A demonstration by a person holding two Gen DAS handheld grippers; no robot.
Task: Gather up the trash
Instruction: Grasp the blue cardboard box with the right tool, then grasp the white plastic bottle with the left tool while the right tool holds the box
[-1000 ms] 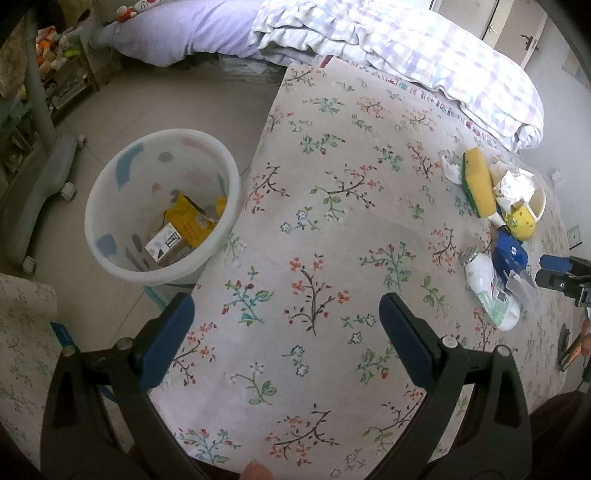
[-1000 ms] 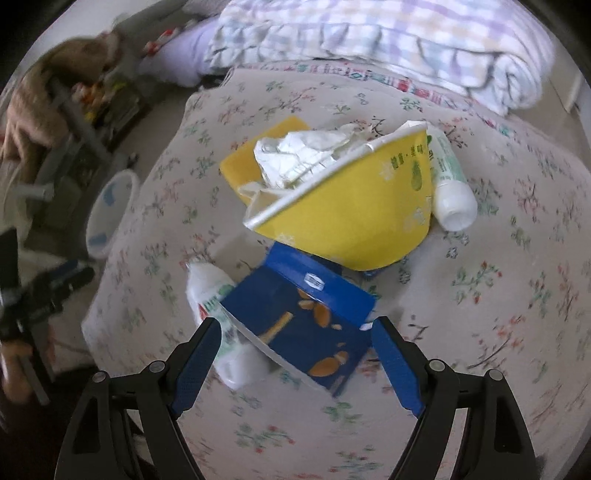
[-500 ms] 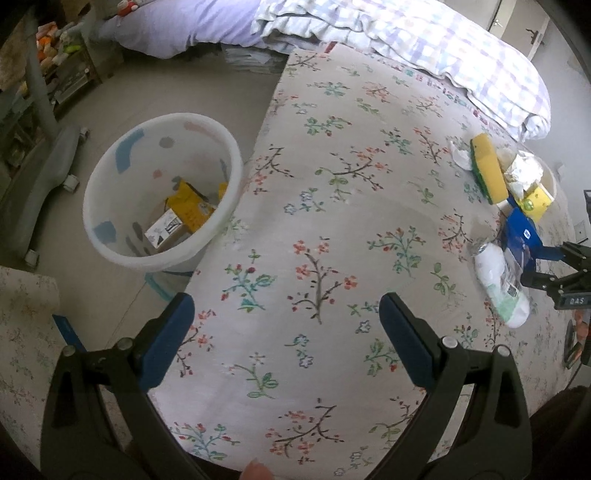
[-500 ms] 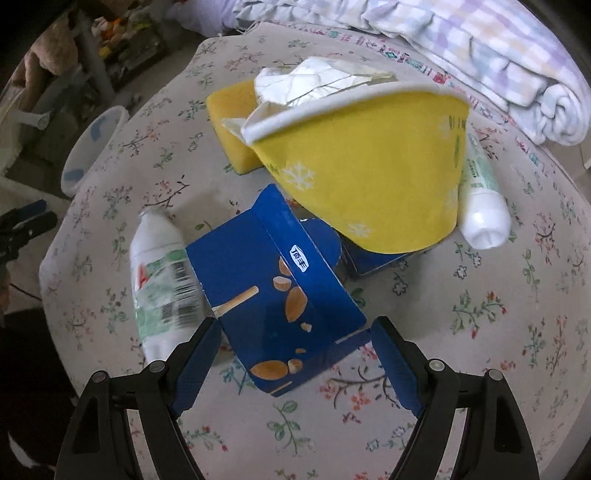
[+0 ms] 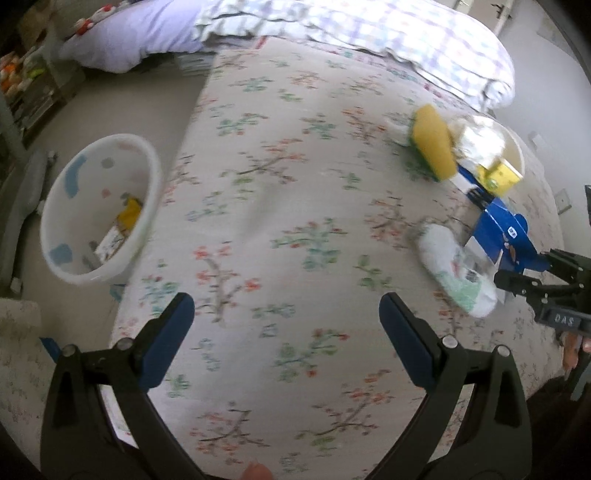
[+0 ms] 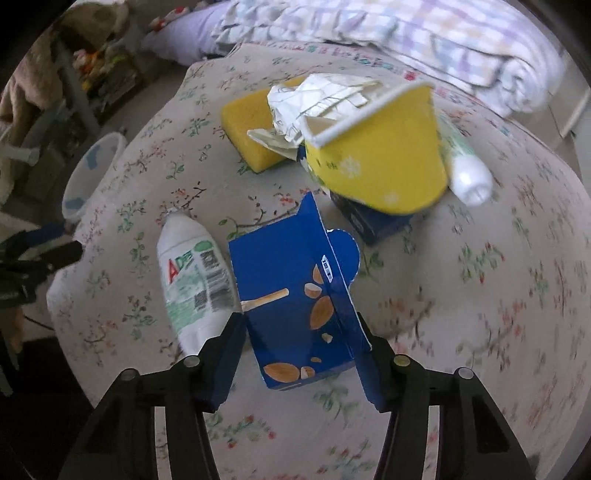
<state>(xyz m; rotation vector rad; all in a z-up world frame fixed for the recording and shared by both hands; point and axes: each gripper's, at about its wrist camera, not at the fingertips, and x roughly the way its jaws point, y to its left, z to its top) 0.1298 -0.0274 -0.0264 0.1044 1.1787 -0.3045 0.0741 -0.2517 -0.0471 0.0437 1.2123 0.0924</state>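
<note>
A blue snack box (image 6: 295,295) with almond pictures sits between the fingers of my right gripper (image 6: 301,343), which is shut on its lower end. The box also shows in the left wrist view (image 5: 502,236). A white bottle (image 6: 192,273) lies just left of it. Behind are a yellow paper bowl (image 6: 376,155) stuffed with crumpled paper, a yellow sponge (image 6: 251,129) and a white tube (image 6: 465,170). My left gripper (image 5: 286,325) is open and empty over the floral bedspread. The white trash bin (image 5: 96,206) stands on the floor to its left.
The floral bedspread (image 5: 280,192) covers the bed. A checked blanket (image 5: 369,33) is bunched at the far end. A second dark blue box (image 6: 373,221) lies under the bowl. A chair base (image 5: 22,206) and shelves stand on the floor beyond the bin.
My right gripper has moved in and closed its fingers on the blue box. My left gripper has drifted right over the bed, so the bin sits farther left in its view.
</note>
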